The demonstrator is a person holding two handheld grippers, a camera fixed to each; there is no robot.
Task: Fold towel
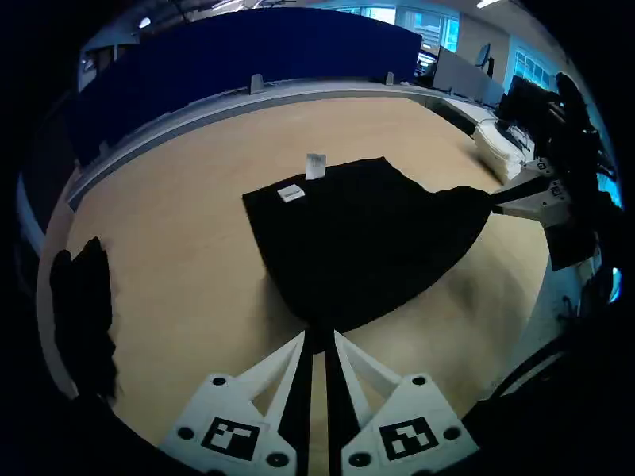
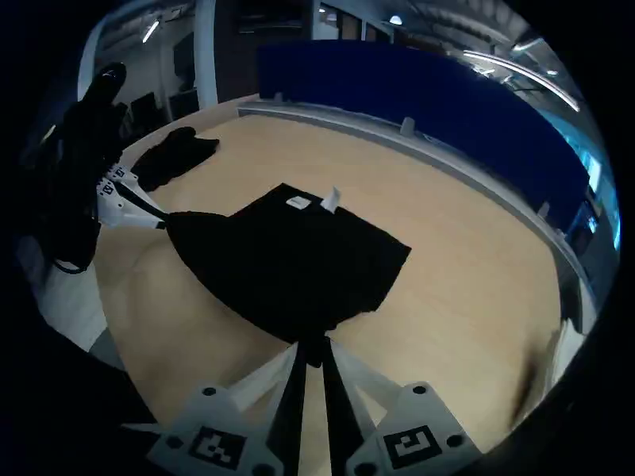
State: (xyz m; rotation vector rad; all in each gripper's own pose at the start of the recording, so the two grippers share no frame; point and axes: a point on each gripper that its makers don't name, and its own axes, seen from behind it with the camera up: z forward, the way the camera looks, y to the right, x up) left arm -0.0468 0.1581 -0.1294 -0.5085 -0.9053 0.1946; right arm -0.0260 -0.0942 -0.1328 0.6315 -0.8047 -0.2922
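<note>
Towel (image 1: 357, 230) spread across table (image 1: 182, 238), its two near corners pinched in left gripper (image 1: 319, 339) and right gripper (image 2: 314, 347), jaws almost closed.

In the left gripper view, bare tabletop (image 1: 182, 238) runs open left of and beyond the black towel (image 1: 357, 230) at centre frame. A dark cloth heap (image 1: 79, 317) sits far left and a white stack (image 1: 500, 149) upper right. A blue partition (image 1: 238, 55) walls the top.

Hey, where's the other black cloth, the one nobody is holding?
In the left gripper view, the loose black cloth lies at the left edge of the table, apart from the towel.
</note>
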